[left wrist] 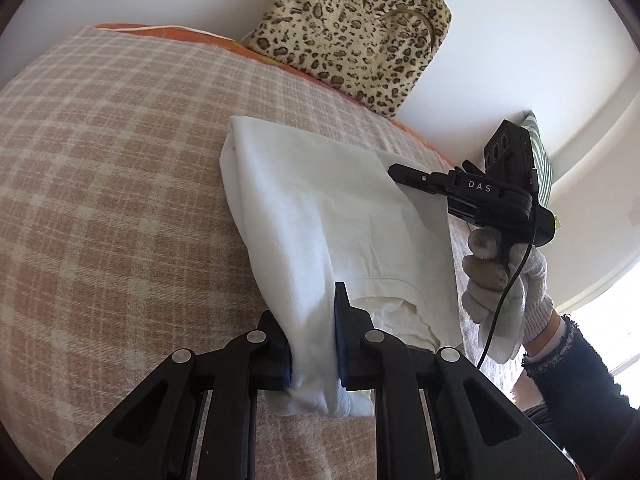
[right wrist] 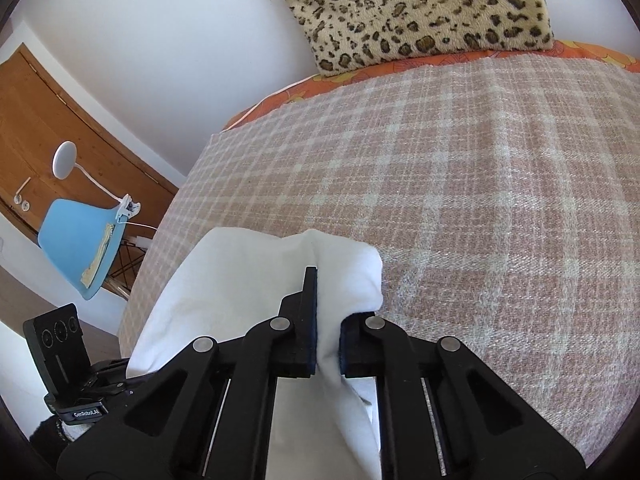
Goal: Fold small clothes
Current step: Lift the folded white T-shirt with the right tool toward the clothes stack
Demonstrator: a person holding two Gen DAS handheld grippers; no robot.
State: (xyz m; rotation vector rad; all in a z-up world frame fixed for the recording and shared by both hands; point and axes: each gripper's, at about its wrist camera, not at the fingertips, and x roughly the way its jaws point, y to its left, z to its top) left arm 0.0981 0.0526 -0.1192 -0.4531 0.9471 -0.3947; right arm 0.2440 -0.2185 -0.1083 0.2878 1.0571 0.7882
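White garment [left wrist: 340,216] in both claws; blue chair [right wrist: 76,240] right-view only.

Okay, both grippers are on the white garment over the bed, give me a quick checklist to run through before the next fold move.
1. Left gripper shut on the white garment: ok.
2. Right gripper shut on cloth: ok.
3. Garment lifted off the plaid blanket between the grips: cannot tell.
4. Landing area on the blanket free of other items: ok.
5. Leopard pillow apart from the garment: ok.
6. Layers lined up evenly: not ok, an inner layer shows near the left grip.
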